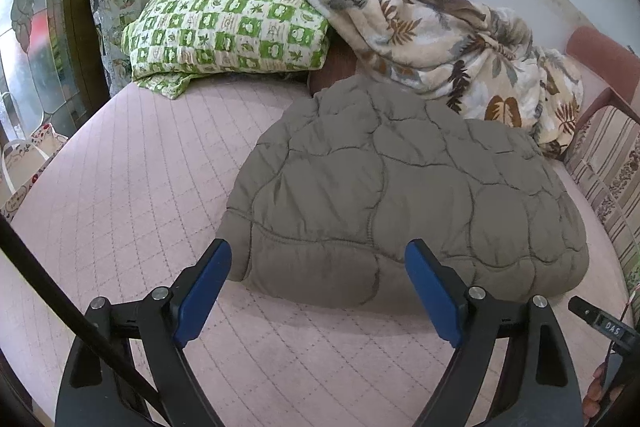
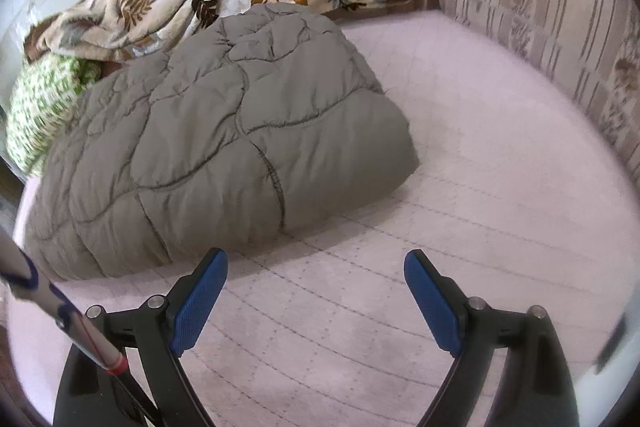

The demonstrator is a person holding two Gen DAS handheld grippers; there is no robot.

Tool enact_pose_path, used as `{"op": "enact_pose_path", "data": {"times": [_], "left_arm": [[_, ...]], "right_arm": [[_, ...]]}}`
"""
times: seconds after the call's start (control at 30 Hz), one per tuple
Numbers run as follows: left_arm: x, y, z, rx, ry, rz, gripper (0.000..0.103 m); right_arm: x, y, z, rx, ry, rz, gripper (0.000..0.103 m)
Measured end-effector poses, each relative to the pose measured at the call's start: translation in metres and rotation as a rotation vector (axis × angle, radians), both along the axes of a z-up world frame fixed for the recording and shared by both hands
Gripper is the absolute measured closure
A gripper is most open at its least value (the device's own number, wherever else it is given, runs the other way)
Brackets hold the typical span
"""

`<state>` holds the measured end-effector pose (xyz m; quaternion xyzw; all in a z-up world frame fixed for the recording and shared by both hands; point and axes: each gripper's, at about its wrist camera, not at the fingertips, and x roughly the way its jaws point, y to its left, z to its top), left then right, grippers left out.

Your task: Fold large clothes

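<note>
**Both grippers empty over folded jacket**

Left gripper [image 1: 318,285] spread wide, nothing between its blue pads; right gripper [image 2: 316,293] likewise released, above bare pink quilted bedcover [image 2: 460,187]. Beyond: grey-green quilted puffer jacket [image 1: 400,187], folded, lying mid-bed. Looks light, puffy, springy, probably slippery; pinch the near hem corners. Farther: leaf-print fleece blanket [image 1: 440,39], green checked pillow [image 1: 228,23].

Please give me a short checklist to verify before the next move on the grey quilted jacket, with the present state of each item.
1. Left gripper open, nothing held: ok.
2. Right gripper open, nothing held: ok.
3. Grey quilted jacket lies on the pink bed cover, near edge reachable: ok.
4. Bare cover right of the jacket for folding: ok.
5. Leaf-print blanket apart from the jacket's far edge: not ok, they meet.
6. Sleeves tucked in: cannot tell.
</note>
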<state>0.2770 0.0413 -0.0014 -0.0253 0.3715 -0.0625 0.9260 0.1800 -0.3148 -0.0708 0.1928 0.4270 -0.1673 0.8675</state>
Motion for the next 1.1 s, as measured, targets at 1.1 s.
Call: {"op": "enact_pose_path", "data": {"times": [1.1], "left_arm": [[0.055, 0.108, -0.086, -0.776, 0.371, 0.120, 0.015]], "right_arm": [[0.058, -0.073, -0.068, 0.679, -0.187, 0.030, 0.000]]}}
